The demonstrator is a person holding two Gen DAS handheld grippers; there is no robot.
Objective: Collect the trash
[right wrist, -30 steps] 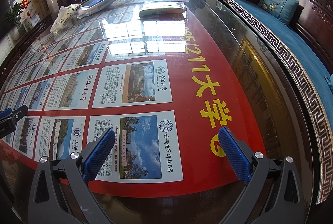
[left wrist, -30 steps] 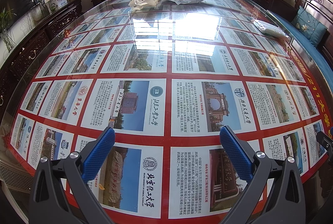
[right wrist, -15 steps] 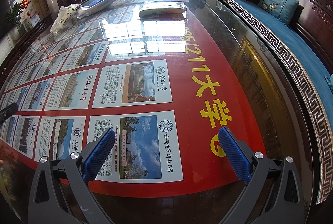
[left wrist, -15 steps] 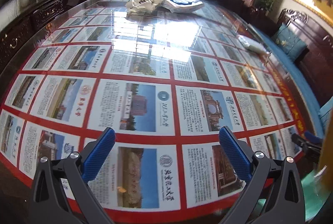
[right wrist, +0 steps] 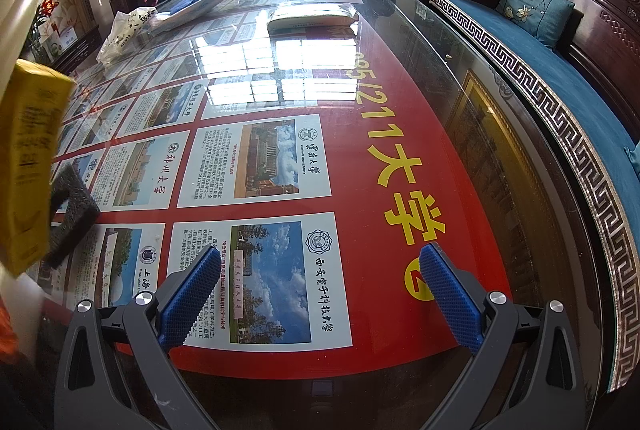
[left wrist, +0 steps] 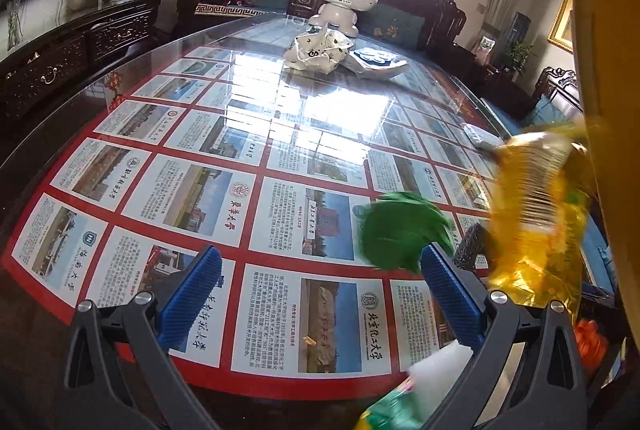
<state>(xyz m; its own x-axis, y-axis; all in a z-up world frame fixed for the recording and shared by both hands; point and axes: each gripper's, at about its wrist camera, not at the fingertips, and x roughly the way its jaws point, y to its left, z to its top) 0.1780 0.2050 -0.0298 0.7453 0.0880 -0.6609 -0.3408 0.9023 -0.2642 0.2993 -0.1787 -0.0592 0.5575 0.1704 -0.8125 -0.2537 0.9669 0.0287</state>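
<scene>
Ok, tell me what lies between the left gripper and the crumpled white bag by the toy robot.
In the left wrist view, only bare glass tabletop lies between the open left gripper and the crumpled white bag. The blurred green wrapper sits off to the right.

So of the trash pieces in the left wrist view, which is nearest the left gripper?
The blurred green piece, right beside the left gripper's right finger. The yellow wrapper sits further right; the white bag lies far across the table.

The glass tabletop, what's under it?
Under the glass tabletop lies a red poster with university picture cards and yellow characters. Glare from the window hides some cards, and the white bag covers others.
</scene>
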